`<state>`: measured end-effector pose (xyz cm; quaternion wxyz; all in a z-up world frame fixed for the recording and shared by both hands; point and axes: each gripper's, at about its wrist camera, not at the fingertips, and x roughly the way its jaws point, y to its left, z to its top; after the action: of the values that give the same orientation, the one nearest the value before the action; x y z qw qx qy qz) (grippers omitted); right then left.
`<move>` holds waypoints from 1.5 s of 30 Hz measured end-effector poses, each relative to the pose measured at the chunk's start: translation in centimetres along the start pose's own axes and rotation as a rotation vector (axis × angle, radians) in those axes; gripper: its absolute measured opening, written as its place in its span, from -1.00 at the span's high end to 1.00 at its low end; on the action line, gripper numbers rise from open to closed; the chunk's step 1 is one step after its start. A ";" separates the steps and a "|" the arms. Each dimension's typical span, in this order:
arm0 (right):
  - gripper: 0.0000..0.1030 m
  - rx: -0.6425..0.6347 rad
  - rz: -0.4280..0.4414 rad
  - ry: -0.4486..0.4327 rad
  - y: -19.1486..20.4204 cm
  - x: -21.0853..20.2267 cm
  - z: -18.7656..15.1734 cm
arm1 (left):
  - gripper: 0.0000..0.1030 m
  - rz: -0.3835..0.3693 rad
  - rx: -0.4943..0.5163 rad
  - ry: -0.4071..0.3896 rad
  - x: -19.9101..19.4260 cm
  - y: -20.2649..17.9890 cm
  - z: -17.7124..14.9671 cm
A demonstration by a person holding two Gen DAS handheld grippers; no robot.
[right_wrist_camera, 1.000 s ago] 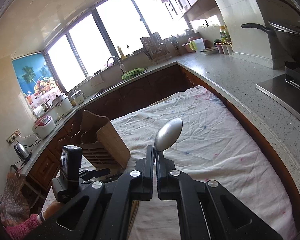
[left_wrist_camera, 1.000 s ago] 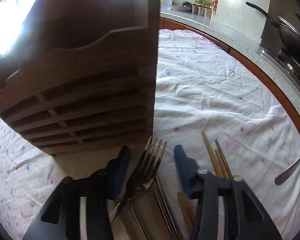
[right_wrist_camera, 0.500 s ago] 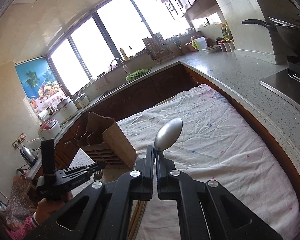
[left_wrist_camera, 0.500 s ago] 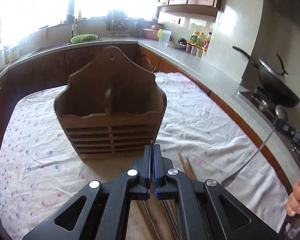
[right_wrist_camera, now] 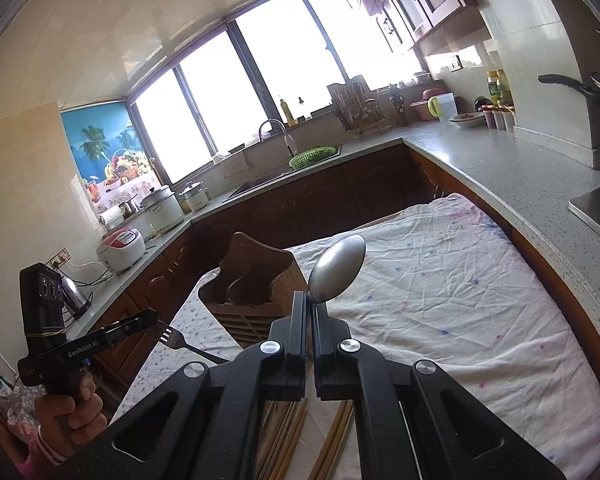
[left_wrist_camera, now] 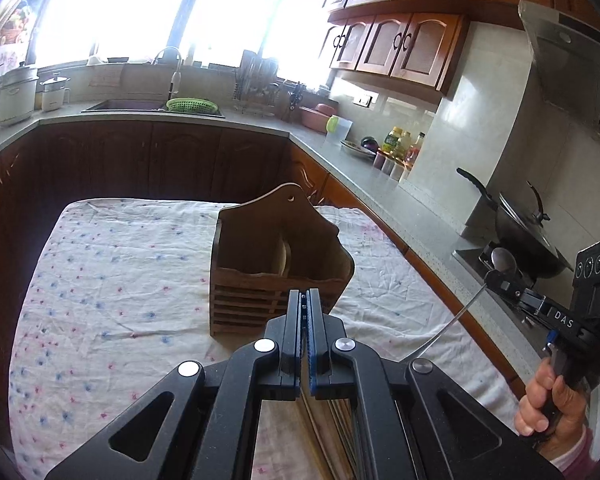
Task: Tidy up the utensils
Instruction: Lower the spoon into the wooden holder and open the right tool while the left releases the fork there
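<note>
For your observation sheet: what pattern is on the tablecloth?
White tablecloth with small scattered pink and blue specks, clearest in the left wrist view.

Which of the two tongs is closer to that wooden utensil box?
Probably the left. The left tongs, gripping a metal fork, sit just before the slatted wooden utensil holder. The right tongs, holding a steel spoon, hang off to its right side.

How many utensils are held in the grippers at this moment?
2: a spoon in the right gripper, and a fork in the left gripper. More utensils lie below, partly hidden.
</note>
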<state>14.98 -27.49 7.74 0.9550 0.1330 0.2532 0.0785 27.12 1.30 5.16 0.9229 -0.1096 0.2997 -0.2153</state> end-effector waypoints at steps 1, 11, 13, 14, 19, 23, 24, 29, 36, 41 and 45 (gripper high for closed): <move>0.96 -0.003 0.005 -0.001 0.3 0.1 0.1 | 1.00 -0.009 -0.006 -0.005 -0.3 0.1 0.0; 0.96 -0.040 0.037 -0.036 2.3 1.3 2.4 | 1.00 -0.098 -0.040 -0.079 -3.0 2.1 3.1; 0.96 -0.053 0.041 -0.054 2.9 1.7 3.4 | 1.00 -0.124 -0.056 -0.098 -3.1 2.7 4.3; 0.96 -0.061 0.042 -0.064 3.1 1.9 4.0 | 1.00 -0.133 -0.063 -0.107 -3.1 3.2 5.0; 0.96 -0.106 0.034 -0.107 4.5 3.7 6.8 | 1.00 -0.182 -0.115 -0.141 -1.1 5.6 7.9; 0.96 -0.160 -0.009 -0.124 5.1 6.1 7.9 | 1.00 -0.245 -0.213 -0.130 2.7 8.8 8.6; 0.96 -0.173 -0.024 -0.118 5.1 7.1 7.9 | 1.00 -0.257 -0.243 -0.123 3.8 9.8 8.3; 0.96 -0.210 -0.071 -0.059 4.6 11.7 6.0 | 1.00 -0.267 -0.378 -0.078 8.8 15.0 6.1; 0.96 -0.240 -0.083 0.014 4.3 16.0 2.4 | 1.00 -0.235 -0.436 -0.055 11.5 18.4 4.2; 0.96 -0.242 -0.079 0.080 3.6 17.7 1.0 | 0.97 -0.237 -0.454 -0.040 11.2 17.5 4.0; 0.95 -0.237 -0.079 0.086 3.7 17.5 0.7 | 0.94 -0.231 -0.457 -0.029 11.3 17.4 3.8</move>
<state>30.09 -20.28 1.36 0.9546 0.0054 0.2881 0.0758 43.43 11.66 -3.28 0.8477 -0.3521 0.3127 -0.2441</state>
